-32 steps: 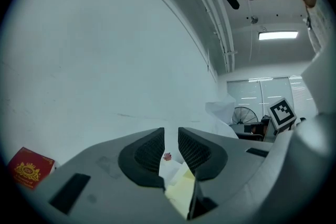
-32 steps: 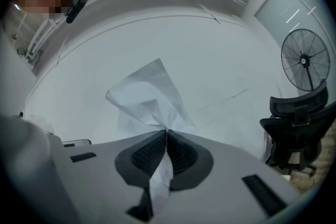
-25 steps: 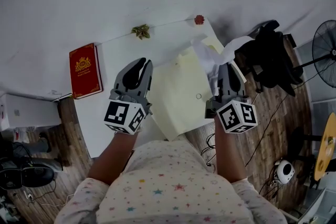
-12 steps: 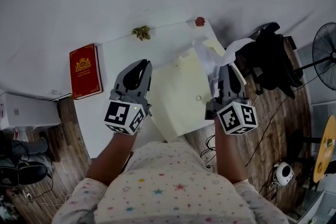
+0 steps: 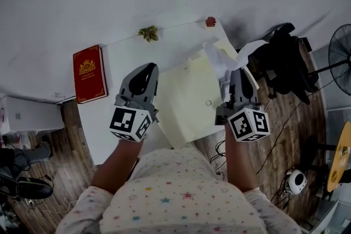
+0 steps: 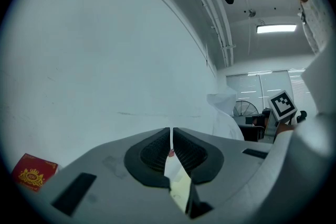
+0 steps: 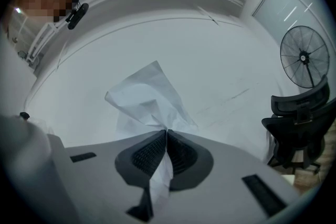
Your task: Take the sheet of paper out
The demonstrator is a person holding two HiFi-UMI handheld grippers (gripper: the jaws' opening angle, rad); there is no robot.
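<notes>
- The white sheet of paper is clamped, crumpled, in the right hand-held gripper, at the mouth of the pale yellow envelope on the desk.
- The left hand-held gripper is closed on nothing; the unpinned envelope could be dragged off the desk.
- The bunched sheet might be torn if snagged.

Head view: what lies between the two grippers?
A pale yellow envelope, flat on the white table, between left gripper and right gripper; head view shows it.
</notes>
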